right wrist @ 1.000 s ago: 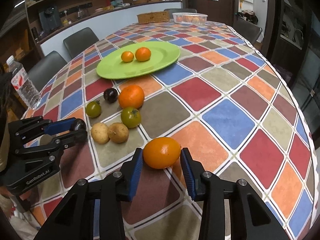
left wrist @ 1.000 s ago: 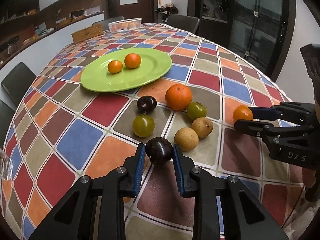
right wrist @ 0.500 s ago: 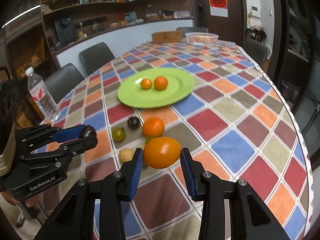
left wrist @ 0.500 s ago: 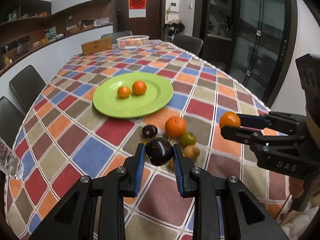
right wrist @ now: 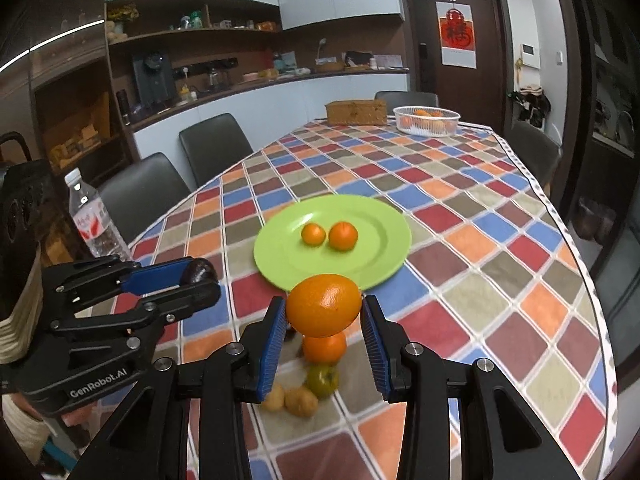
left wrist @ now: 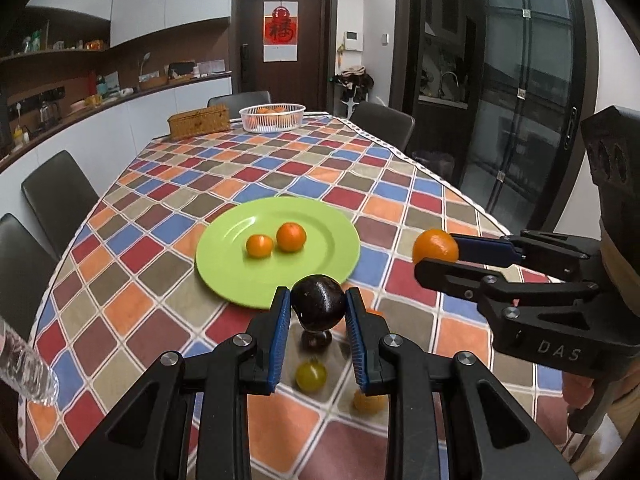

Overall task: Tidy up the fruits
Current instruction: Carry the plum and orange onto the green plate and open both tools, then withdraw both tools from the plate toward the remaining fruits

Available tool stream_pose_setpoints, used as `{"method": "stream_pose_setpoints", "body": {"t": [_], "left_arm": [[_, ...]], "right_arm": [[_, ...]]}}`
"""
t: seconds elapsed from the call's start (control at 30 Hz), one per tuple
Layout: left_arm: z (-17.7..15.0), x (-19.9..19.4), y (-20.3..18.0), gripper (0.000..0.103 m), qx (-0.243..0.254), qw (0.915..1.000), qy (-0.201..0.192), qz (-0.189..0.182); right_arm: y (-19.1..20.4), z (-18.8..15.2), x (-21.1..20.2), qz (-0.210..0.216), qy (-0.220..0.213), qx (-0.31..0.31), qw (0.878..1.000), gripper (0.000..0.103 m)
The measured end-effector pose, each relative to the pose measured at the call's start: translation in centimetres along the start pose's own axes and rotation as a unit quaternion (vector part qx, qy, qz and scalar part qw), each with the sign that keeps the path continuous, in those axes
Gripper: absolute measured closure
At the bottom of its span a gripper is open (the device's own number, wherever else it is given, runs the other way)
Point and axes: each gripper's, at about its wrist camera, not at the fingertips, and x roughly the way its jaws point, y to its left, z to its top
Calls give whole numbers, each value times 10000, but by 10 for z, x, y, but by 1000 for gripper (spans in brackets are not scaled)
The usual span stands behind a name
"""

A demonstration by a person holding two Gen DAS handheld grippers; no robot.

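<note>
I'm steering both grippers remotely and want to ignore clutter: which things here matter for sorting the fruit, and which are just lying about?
Part of the job:
- dark plum in the left gripper
- orange in the right gripper
- green plate with two small oranges
- loose fruit on the table

Just lying about:
- water bottle
- wicker box
- white basket
- chairs

Glossy green plate (left wrist: 224, 252), shiny dark plum (left wrist: 318, 307), dimpled orange (right wrist: 323, 310); tablecloth (left wrist: 168, 208) looks smooth w/ sheen.
</note>
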Motion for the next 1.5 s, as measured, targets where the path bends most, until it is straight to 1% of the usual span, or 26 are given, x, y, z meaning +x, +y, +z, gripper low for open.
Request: {"method": "stream_pose_setpoints", "body": {"t": [0.13, 0.27, 0.47, 0.67, 0.8, 0.93, 1.13, 1.3, 1.4, 1.47, 1.5], "left_arm": [[12, 12, 11, 75, -127, 9999, 24, -38], [23, 28, 22, 76, -260, 9996, 128, -65], [34, 52, 39, 76, -424, 9985, 342, -94], [43, 78, 55, 76, -511, 9971, 553, -75], [47, 95, 61, 76, -454, 9966, 687, -10], [47, 111, 65, 76, -466, 9955, 829, -42], [45, 136, 75, 76, -666, 9915, 1111, -118], [41, 149, 79, 75, -727, 9892, 1274, -83], [40, 151, 79, 75, -718, 9890, 1292, -5], [39, 150, 78, 71, -690, 9892, 1292, 45], [39, 149, 78, 64, -688, 9894, 1279, 51]], "right_arm": [[-2, 15, 15, 98, 28, -11, 9999, 64], [-5, 27, 30, 150, 104, -28, 9998, 64], [-13, 45, 60, 172, 290, -15, 9994, 64], [-22, 60, 95, 136, 599, 30, 9981, 64], [-27, 64, 115, 150, 800, 63, 9967, 64], [-31, 65, 134, 175, 1005, 106, 9947, 64], [-37, 61, 158, 182, 1309, 195, 9910, 64], [-38, 58, 169, 153, 1430, 192, 9894, 64], [-38, 57, 172, 140, 1456, 186, 9891, 64], [-38, 56, 172, 142, 1443, 183, 9893, 63], [-38, 56, 172, 142, 1454, 192, 9891, 63]]}}
